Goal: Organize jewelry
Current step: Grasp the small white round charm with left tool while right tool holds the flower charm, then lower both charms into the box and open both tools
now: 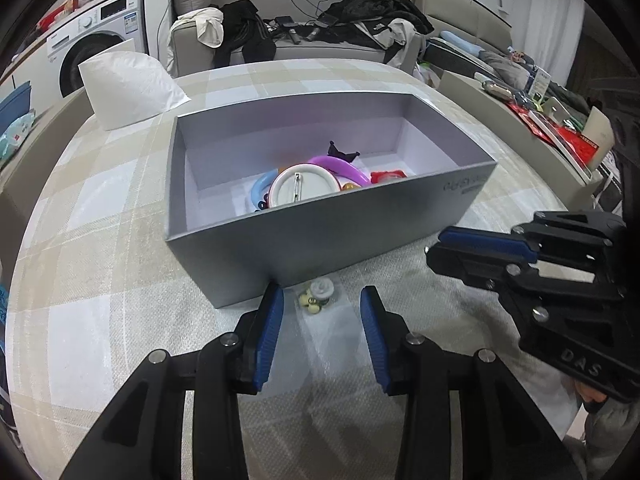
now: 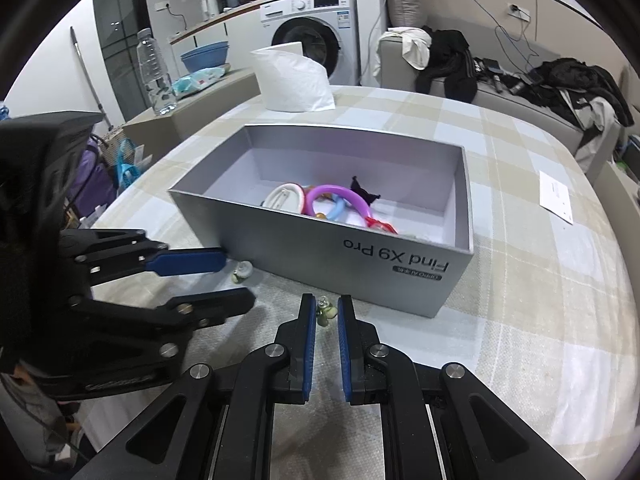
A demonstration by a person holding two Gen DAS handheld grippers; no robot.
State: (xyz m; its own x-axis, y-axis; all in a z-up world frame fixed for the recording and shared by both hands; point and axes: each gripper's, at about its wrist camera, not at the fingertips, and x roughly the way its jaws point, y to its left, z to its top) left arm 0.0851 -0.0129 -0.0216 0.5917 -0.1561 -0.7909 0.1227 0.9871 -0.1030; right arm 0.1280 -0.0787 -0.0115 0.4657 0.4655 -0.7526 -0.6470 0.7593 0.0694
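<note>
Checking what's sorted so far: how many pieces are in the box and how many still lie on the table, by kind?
Rings in grey box: 2 (purple, blue)
White badge: 1
Black crown piece: 1
Red piece: 1
Small charms on table: 2 ()
Total: 7

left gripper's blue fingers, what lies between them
A small pale green charm on the checked tablecloth, just before the grey cardboard box, seen in the left wrist view.

A grey cardboard box [image 1: 320, 248] is sitting on a beige-and-white checked cloth [image 1: 100, 240]; a purple plastic ring [image 2: 340, 196] is lying inside the box.
</note>
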